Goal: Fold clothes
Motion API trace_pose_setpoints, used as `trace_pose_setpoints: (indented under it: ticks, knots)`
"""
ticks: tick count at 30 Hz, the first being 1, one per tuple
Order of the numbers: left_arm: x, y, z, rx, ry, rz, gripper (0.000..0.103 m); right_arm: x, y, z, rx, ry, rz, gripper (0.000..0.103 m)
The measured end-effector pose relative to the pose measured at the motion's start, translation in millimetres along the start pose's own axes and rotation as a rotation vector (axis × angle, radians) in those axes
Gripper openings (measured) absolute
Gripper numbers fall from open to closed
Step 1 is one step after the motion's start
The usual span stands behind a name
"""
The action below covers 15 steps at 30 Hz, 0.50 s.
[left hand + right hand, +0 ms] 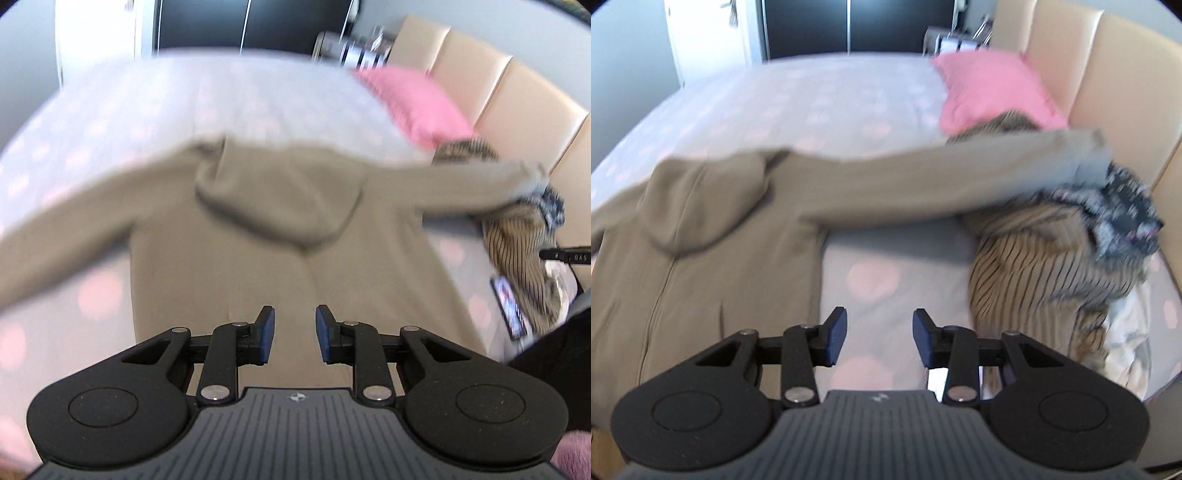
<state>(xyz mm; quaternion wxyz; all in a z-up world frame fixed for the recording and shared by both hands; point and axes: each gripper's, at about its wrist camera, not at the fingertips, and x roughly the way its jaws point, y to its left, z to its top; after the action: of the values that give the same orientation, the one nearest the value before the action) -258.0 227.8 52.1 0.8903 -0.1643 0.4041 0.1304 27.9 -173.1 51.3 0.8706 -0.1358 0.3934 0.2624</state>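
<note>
A tan hooded sweatshirt (pixel 258 236) lies flat on the bed with its back up, hood (pixel 280 199) spread and both sleeves stretched out sideways. My left gripper (pixel 294 314) hovers open over its lower back, holding nothing. In the right wrist view the same sweatshirt (pixel 701 243) fills the left side, and its right sleeve (pixel 942 177) reaches across to a heap of clothes. My right gripper (pixel 880 317) stands open above bare bedsheet just right of the sweatshirt's side edge.
The bed has a grey sheet with pink dots (pixel 798 107). A pink pillow (pixel 990 88) leans on the beige padded headboard (pixel 1115 85). A heap of striped and dark patterned clothes (pixel 1052 258) lies at the right. A phone (pixel 511 308) rests near it.
</note>
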Motion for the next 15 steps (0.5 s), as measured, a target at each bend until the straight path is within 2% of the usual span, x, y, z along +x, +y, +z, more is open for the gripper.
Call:
trace_pose_setpoints:
  ticks: [4, 5, 7, 9, 11, 15]
  knots:
    - [-2, -11, 20, 0.042, -0.118, -0.014, 0.022, -7, -14, 22, -0.007, -0.137, -0.05, 0.046]
    - [1, -12, 27, 0.043, -0.141, -0.007, 0.022, -5, -19, 28, -0.008, -0.161, -0.078, 0.053]
    - [9, -9, 39, 0.042, -0.168, 0.02, 0.024, 3, -34, 39, 0.019, -0.208, -0.129, 0.058]
    - [21, -4, 52, 0.033, -0.171, 0.07, 0.028, 14, -55, 51, 0.081, -0.22, -0.146, 0.069]
    - [37, 4, 63, 0.02, -0.17, 0.122, 0.031, 24, -80, 64, 0.163, -0.227, -0.161, 0.072]
    - [67, 21, 81, 0.002, -0.139, 0.138, 0.032, 41, -131, 81, 0.329, -0.236, -0.207, 0.073]
